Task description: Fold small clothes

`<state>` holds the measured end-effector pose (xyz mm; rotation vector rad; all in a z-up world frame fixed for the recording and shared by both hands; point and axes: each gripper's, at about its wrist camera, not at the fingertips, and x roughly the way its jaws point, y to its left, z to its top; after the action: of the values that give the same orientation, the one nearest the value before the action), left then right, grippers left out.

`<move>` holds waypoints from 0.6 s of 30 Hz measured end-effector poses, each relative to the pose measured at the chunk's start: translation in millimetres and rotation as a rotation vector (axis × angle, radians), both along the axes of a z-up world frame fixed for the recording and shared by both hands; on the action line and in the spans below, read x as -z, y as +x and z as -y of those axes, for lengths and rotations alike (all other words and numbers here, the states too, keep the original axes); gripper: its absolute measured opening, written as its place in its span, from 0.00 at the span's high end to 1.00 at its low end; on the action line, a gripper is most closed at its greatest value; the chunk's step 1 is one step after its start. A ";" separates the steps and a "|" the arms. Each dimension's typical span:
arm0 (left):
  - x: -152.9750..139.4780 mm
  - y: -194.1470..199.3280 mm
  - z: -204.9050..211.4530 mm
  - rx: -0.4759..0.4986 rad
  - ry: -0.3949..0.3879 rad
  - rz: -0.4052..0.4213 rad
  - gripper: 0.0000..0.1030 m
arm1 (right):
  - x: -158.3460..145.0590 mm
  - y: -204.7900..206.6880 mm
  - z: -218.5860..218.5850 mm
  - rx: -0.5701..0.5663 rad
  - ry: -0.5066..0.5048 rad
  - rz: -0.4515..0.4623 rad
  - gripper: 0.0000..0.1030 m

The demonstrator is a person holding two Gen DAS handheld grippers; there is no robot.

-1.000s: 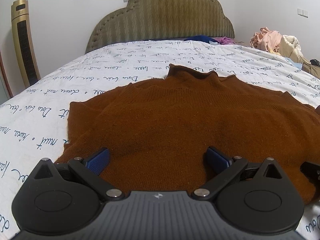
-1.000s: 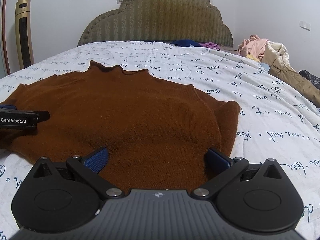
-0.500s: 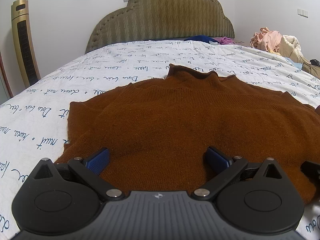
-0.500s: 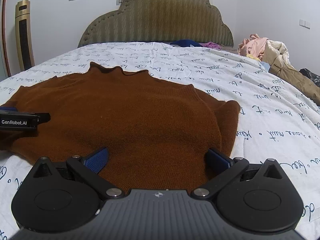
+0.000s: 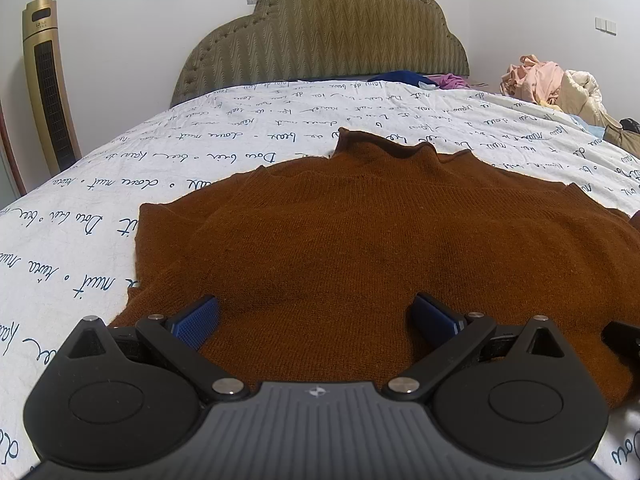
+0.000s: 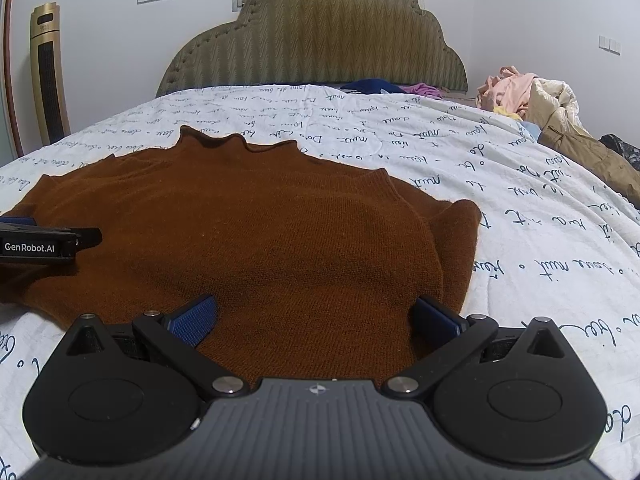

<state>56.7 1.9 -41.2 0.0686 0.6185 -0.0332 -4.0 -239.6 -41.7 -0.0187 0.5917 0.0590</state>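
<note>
A rust-brown knit sweater (image 5: 380, 240) lies flat on the bed, collar at the far end, sleeves folded in at both sides. It also shows in the right wrist view (image 6: 260, 240). My left gripper (image 5: 316, 316) is open and empty, low over the near hem on the left half. My right gripper (image 6: 314, 314) is open and empty, low over the near hem on the right half. The left gripper's side also shows in the right wrist view (image 6: 48, 244), and a tip of the right gripper in the left wrist view (image 5: 622, 338).
The bed has a white cover with blue script (image 5: 100, 220) and an olive padded headboard (image 5: 320, 40). Loose clothes (image 6: 532, 96) are piled at the far right, more clothes (image 6: 376, 86) by the headboard. A gold tower fan (image 5: 48, 88) stands left of the bed.
</note>
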 end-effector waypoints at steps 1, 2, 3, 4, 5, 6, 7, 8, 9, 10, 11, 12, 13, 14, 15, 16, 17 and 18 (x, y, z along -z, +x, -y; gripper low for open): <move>0.0 0.1 0.0 0.000 0.000 0.000 0.00 | 0.0 0.2 -0.3 0.000 0.001 0.000 0.00; 0.0 0.0 0.0 0.000 0.000 0.000 0.00 | -0.1 0.3 -0.5 0.001 0.001 0.000 0.00; 0.0 0.0 0.0 0.000 0.000 0.000 0.00 | -0.1 0.3 -0.4 0.001 0.001 0.000 0.00; 0.0 0.1 0.0 0.000 0.000 0.000 0.00 | -0.2 0.3 -0.9 0.001 0.001 0.000 0.00; 0.0 0.0 0.0 0.000 0.000 0.000 0.00 | -0.1 0.4 -0.2 0.000 0.002 -0.001 0.00; 0.0 0.2 0.0 0.000 0.000 0.000 0.00 | -0.1 0.4 -0.3 0.001 0.002 -0.001 0.00; 0.0 0.1 0.0 0.000 0.000 0.000 0.00 | -0.2 0.4 -0.8 0.000 0.002 0.000 0.00; 0.0 0.0 0.0 0.000 0.000 0.000 0.00 | -0.1 0.4 -0.2 0.001 0.002 0.000 0.00; 0.0 0.1 0.0 0.000 0.000 0.000 0.00 | -0.1 0.6 -0.5 0.000 0.003 0.000 0.00; 0.0 0.2 -0.1 0.000 0.000 0.000 0.00 | 0.1 0.2 -0.3 0.001 0.003 -0.001 0.00; 0.0 0.0 0.0 0.000 0.000 0.000 0.00 | 0.1 0.2 -0.5 0.001 0.002 -0.001 0.00; -0.1 0.0 0.0 0.000 0.000 0.000 0.00 | 0.0 0.3 -0.4 0.001 0.002 0.000 0.00; 0.0 0.2 -0.1 0.000 0.000 0.000 0.00 | -0.1 0.4 0.0 0.000 0.002 0.000 0.00; -0.1 0.0 0.0 0.000 0.000 0.000 0.00 | 0.1 0.6 0.7 0.000 0.004 -0.001 0.00; 0.0 0.3 -0.1 0.000 0.000 0.000 0.00 | 0.1 0.7 0.3 0.000 0.004 -0.001 0.00; -0.1 0.2 -0.1 0.000 0.000 0.000 0.00 | 0.1 0.6 0.5 0.000 0.003 -0.001 0.00; -0.1 0.1 -0.1 -0.001 0.000 0.000 0.00 | 0.1 0.6 0.6 0.000 0.003 -0.001 0.00; -0.1 0.1 -0.1 -0.001 0.000 0.000 0.00 | 0.1 0.6 0.6 0.000 0.004 -0.001 0.00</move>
<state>56.8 2.0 -41.1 0.0685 0.6182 -0.0326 -3.4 -240.2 -41.7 -0.0148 0.5922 0.0602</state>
